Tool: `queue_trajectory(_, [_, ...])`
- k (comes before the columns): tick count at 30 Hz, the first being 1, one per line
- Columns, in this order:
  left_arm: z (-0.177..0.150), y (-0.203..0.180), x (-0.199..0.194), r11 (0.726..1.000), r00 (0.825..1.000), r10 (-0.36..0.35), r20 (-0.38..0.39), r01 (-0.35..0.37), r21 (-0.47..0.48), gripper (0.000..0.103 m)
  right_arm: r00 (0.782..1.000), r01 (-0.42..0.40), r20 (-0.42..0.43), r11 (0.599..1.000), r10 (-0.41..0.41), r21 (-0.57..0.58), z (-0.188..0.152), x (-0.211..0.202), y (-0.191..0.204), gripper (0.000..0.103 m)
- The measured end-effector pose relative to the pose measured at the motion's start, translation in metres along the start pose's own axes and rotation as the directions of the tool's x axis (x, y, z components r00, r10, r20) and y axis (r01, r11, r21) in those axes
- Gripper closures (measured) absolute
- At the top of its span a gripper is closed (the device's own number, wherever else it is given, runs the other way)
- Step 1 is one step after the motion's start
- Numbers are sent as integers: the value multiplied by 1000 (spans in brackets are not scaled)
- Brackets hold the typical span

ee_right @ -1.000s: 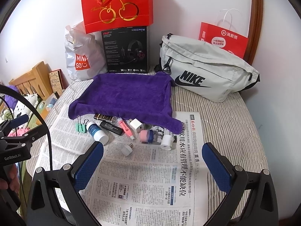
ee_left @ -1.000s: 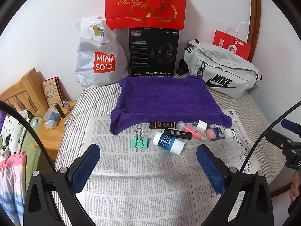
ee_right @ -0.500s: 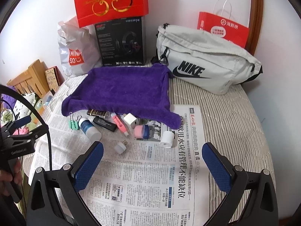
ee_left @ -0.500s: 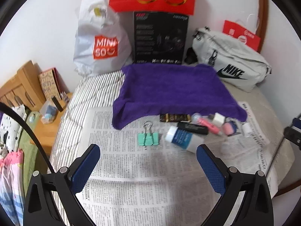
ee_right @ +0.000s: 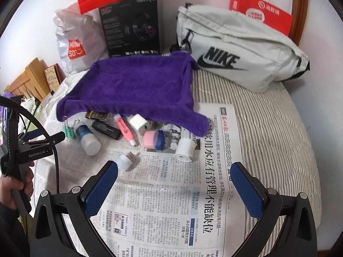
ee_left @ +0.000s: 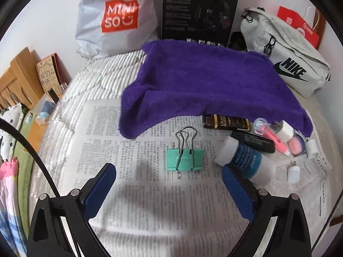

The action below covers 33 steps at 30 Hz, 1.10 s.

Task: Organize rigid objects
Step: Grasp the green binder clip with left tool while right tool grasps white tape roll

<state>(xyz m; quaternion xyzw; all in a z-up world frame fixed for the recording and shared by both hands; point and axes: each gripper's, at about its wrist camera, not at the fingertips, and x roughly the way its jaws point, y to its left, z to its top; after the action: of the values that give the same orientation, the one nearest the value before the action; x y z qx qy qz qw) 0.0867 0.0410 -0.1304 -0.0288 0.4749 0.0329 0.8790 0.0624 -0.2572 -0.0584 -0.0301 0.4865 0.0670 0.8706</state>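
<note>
Small items lie on newspaper (ee_left: 150, 192) along the front edge of a purple towel (ee_left: 203, 85). A green binder clip (ee_left: 185, 159) lies just beyond my left gripper (ee_left: 168, 171), whose jaws stand wide and are closing with nothing between them. To its right are a white bottle with a blue label (ee_left: 244, 159), a black marker (ee_left: 253, 139), a pink tube (ee_left: 276, 142) and a brown box (ee_left: 226, 122). My right gripper (ee_right: 174, 166) is open and empty above the paper. Ahead of it lie a small white USB piece (ee_right: 126, 160), a white roll (ee_right: 185, 148), a pink-and-blue jar (ee_right: 154, 139) and a white charger cube (ee_right: 139, 123).
Along the wall stand a Miniso bag (ee_left: 115, 19), a black headset box (ee_left: 199, 10), a grey Nike bag (ee_right: 240, 51) and red paper bags (ee_right: 261, 15). A wooden bed frame (ee_left: 19, 79) is at the left. A hand (ee_right: 12, 188) holds the left gripper.
Both grippers have come down and closer to the items. The left one now has the green binder clip just in front of its tips. Nothing has been picked up.
</note>
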Motion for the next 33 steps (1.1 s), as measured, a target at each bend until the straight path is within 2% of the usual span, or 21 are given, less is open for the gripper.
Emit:
queue_trajectory(5, [1,-1,20,1000,1000,4,-2,-4,-4,7,1000,13,-27,1000,-13,16,2,12,-11,0])
queue_trajectory(8, [1,-3,28,1000,1000,15,-7,-15,8,15,999,21,-36,1000,-20,20,1,17,-15,0])
queue_trajectory(14, [1,-5,31,999,999,24,25,-25,29,24,998,24,-52,999,-23,29,-1,27,-23,0])
queue_trajectory(17, [0,-4,29,999,999,22,46,-23,28,34,998,26,-58,999,-25,30,-1,32,-25,0])
queue_trajectory(19, [0,-5,28,999,998,16,56,-18,36,45,998,24,-57,999,-22,31,-1,35,-26,0])
queue_trajectory(20, [-1,-4,26,999,998,16,63,-18,35,58,998,20,-53,999,-18,33,0,36,-27,0])
queue_trajectory(21, [-1,-4,25,999,998,15,69,-17,30,64,999,15,-48,999,-14,35,0,37,-28,0])
queue_trajectory(28, [-3,-4,25,999,997,10,81,-13,32,64,999,0,-36,998,2,68,2,59,-31,3])
queue_trajectory(31, [-3,-4,25,999,997,10,79,-13,35,64,999,3,-33,997,-1,71,4,70,-29,13])
queue_trajectory(33, [-3,-4,25,999,997,9,81,-12,37,64,999,11,-39,998,-9,68,5,81,-28,24])
